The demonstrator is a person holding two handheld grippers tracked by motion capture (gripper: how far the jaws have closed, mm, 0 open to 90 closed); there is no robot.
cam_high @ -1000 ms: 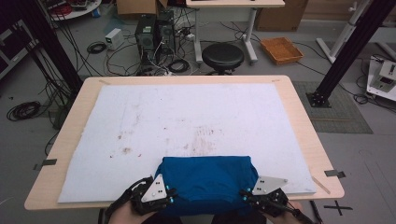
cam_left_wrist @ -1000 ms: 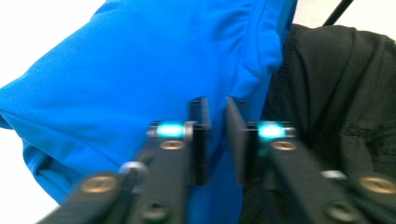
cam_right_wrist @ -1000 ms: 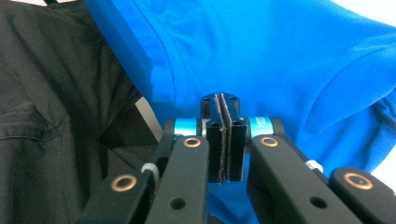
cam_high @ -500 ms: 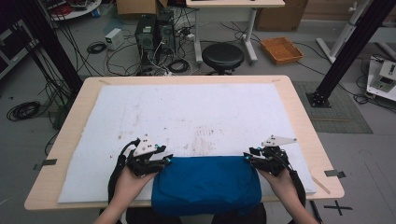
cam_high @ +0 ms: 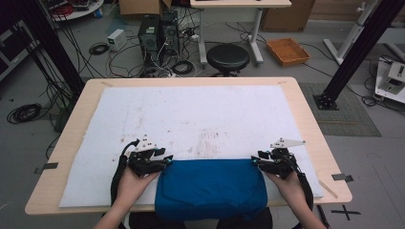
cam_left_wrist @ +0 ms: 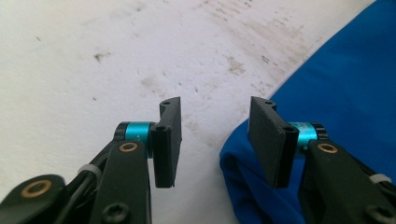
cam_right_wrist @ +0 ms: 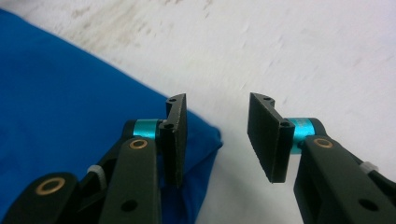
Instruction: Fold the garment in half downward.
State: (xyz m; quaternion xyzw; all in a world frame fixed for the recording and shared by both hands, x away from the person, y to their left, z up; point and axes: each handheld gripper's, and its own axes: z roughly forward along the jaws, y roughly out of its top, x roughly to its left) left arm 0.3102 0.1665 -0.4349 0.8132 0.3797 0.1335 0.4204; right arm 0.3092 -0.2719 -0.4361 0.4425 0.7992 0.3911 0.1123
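folded blue cloth (cam_high: 211, 187) at the near edge of the surface (cam_high: 305, 114), on a stained white mat (cam_high: 200, 119) and overhanging its front. left claw (cam_high: 162, 160) at the cloth's far left corner, jaws spread wide and gripping nothing, one jaw over the mat, the other over the blue fold (cam_left_wrist: 327, 93). right claw (cam_high: 255, 162) at the far right corner, likewise wide and empty, one jaw above the cloth's corner (cam_right_wrist: 70, 93), the other above bare mat.
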